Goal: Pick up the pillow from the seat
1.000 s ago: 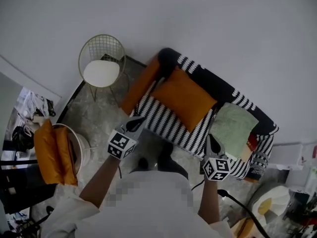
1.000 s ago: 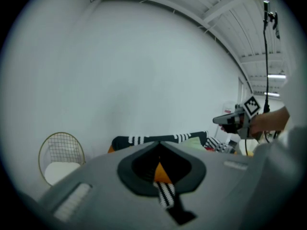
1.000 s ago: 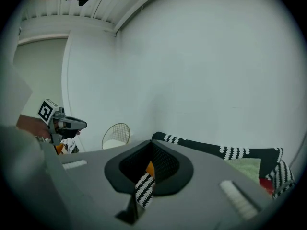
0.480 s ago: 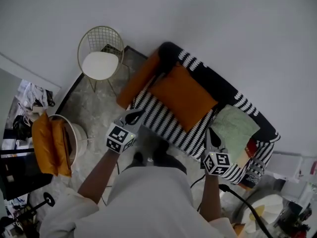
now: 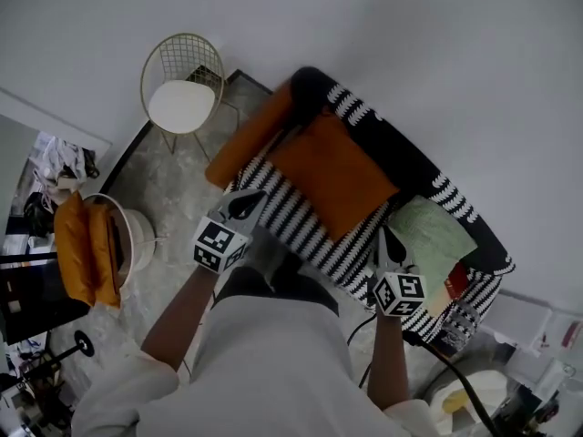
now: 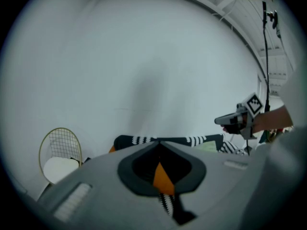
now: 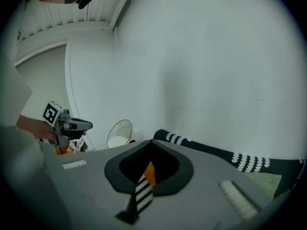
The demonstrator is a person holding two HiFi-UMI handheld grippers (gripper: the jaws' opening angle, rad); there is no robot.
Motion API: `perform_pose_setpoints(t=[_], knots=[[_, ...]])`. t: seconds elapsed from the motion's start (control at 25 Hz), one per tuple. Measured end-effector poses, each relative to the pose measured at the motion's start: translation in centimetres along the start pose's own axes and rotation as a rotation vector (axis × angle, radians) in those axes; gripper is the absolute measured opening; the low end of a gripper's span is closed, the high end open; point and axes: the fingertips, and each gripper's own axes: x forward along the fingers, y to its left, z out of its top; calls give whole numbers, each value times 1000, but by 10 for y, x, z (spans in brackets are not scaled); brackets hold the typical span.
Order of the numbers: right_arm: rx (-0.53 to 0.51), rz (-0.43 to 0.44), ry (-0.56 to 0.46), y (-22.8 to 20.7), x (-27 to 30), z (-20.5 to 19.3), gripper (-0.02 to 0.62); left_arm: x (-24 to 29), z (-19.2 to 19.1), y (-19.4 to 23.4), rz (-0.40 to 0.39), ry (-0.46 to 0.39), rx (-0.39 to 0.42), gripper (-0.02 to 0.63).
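Left gripper [image 5: 247, 204] has its jaws pressed together on nothing, and the right gripper [image 5: 390, 243] is the same: closed and empty. Both hover over the front edge of the striped sofa [image 5: 293, 215], just short of the seat.

The orange pillow [image 5: 333, 173] lies flat in the middle of the seat, at 1 o'clock from the left gripper and 11 o'clock from the right, touching neither. It looks to be the target, so the step in hand is the reach. To do it well, both sets of jaws should spread before they come down. Each should then meet its nearer corner of the pillow and bite deep past the seam, since soft stuffing will probably slip out of a shallow pinch. Lifting both sides together should keep it from sagging or dragging on the stripes.

A green pillow [image 5: 435, 237] sits at 1 o'clock from the right gripper, close enough to snag by mistake. An orange bolster [image 5: 244, 141] lies along the sofa's far-left arm, at 12 o'clock from the left gripper.

On the floor at 9 o'clock, a round white tub [image 5: 138, 235] holds two orange cushions [image 5: 84, 251] standing on edge. At 11 o'clock, a wire chair [image 5: 166, 59] cups a white cushion [image 5: 184, 105].
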Motion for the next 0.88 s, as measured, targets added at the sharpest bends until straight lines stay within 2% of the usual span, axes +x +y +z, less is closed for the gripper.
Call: perform_pose_setpoints(t=[0.16, 0.36, 0.88], knots=[[-24, 17, 18, -9, 15, 0, 6, 15, -2, -1, 0, 0, -55, 0], [-18, 23, 38, -17, 36, -7, 6, 29, -14, 10, 6, 28, -62, 0], [-47, -3, 98, -18, 115, -1, 6, 82, -32, 79, 0, 47, -156, 0]])
